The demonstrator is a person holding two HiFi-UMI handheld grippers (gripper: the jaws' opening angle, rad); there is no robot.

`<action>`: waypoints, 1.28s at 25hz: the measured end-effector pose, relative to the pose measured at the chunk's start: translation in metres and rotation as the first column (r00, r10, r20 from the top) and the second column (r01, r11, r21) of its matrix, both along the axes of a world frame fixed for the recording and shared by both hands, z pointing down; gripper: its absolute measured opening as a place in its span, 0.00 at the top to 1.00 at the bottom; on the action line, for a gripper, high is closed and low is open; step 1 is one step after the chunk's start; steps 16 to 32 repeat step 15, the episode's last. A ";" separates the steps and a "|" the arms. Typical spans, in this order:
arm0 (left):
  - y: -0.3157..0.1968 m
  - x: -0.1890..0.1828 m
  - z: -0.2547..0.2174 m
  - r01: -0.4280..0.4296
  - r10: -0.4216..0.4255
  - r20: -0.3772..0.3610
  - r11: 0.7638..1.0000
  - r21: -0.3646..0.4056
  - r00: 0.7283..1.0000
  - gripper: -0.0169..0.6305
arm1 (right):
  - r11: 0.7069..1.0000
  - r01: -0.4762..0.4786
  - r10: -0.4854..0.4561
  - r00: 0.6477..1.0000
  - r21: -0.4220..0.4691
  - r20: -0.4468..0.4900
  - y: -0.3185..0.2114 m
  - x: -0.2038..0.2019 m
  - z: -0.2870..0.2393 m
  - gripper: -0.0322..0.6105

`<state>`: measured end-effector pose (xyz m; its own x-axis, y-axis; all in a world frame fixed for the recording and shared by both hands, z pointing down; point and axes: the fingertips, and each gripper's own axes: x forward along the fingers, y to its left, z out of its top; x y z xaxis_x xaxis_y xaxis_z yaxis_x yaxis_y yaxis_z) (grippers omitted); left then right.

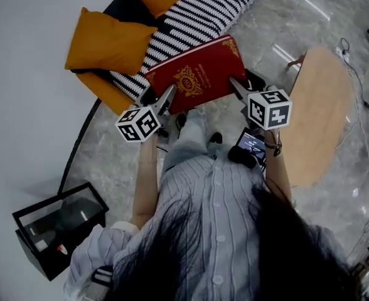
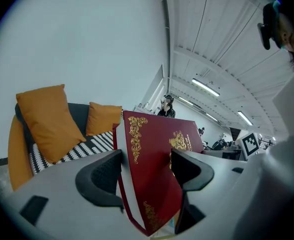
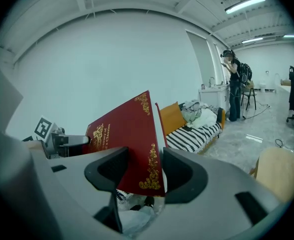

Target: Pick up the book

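A dark red book (image 1: 197,74) with gold ornament is held tilted in the air in front of me, over the striped sofa (image 1: 191,17). My left gripper (image 1: 164,100) is shut on its near left corner. My right gripper (image 1: 236,85) is shut on its near right corner. In the left gripper view the book (image 2: 154,154) stands on edge between the two black fingers of the left gripper (image 2: 147,171). Seen from the right gripper view, the book (image 3: 122,134) fills the gap of the right gripper (image 3: 146,170), its white page edge against one finger.
Orange cushions (image 1: 109,42) lie on the sofa at the left. A round wooden table (image 1: 319,115) stands to the right. A black open box (image 1: 59,227) sits on the floor at lower left. A person (image 3: 233,84) stands far back in the room.
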<state>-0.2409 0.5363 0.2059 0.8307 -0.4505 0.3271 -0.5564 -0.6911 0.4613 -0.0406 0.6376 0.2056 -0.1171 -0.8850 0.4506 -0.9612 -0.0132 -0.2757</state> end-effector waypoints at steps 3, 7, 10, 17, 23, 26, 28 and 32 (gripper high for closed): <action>0.007 -0.002 -0.003 -0.007 0.007 -0.004 1.000 0.008 1.000 0.50 | 1.000 -0.006 0.006 1.000 0.007 -0.002 0.007 -0.002 -0.002 0.59; 0.006 -0.006 -0.003 -0.008 0.009 -0.008 1.000 0.010 1.000 0.50 | 1.000 -0.007 0.007 1.000 0.008 -0.004 0.007 -0.006 -0.002 0.59; 0.001 -0.010 -0.004 -0.002 0.002 -0.009 1.000 0.010 1.000 0.50 | 1.000 0.001 -0.001 1.000 0.004 -0.005 0.001 -0.009 -0.002 0.59; -0.005 -0.015 -0.003 0.004 -0.004 -0.012 1.000 0.011 1.000 0.50 | 1.000 0.009 -0.009 1.000 0.002 -0.002 -0.007 -0.014 0.000 0.59; -0.005 -0.015 -0.003 0.004 -0.004 -0.012 1.000 0.011 1.000 0.50 | 1.000 0.009 -0.009 1.000 0.002 -0.002 -0.007 -0.014 0.000 0.59; -0.005 -0.015 -0.003 0.004 -0.004 -0.012 1.000 0.011 1.000 0.50 | 1.000 0.009 -0.009 1.000 0.002 -0.002 -0.007 -0.014 0.000 0.59; -0.005 -0.015 -0.003 0.004 -0.004 -0.012 1.000 0.011 1.000 0.50 | 1.000 0.009 -0.009 1.000 0.002 -0.002 -0.007 -0.014 0.000 0.59; -0.005 -0.015 -0.003 0.004 -0.004 -0.012 1.000 0.011 1.000 0.50 | 1.000 0.009 -0.009 1.000 0.002 -0.002 -0.007 -0.014 0.000 0.59</action>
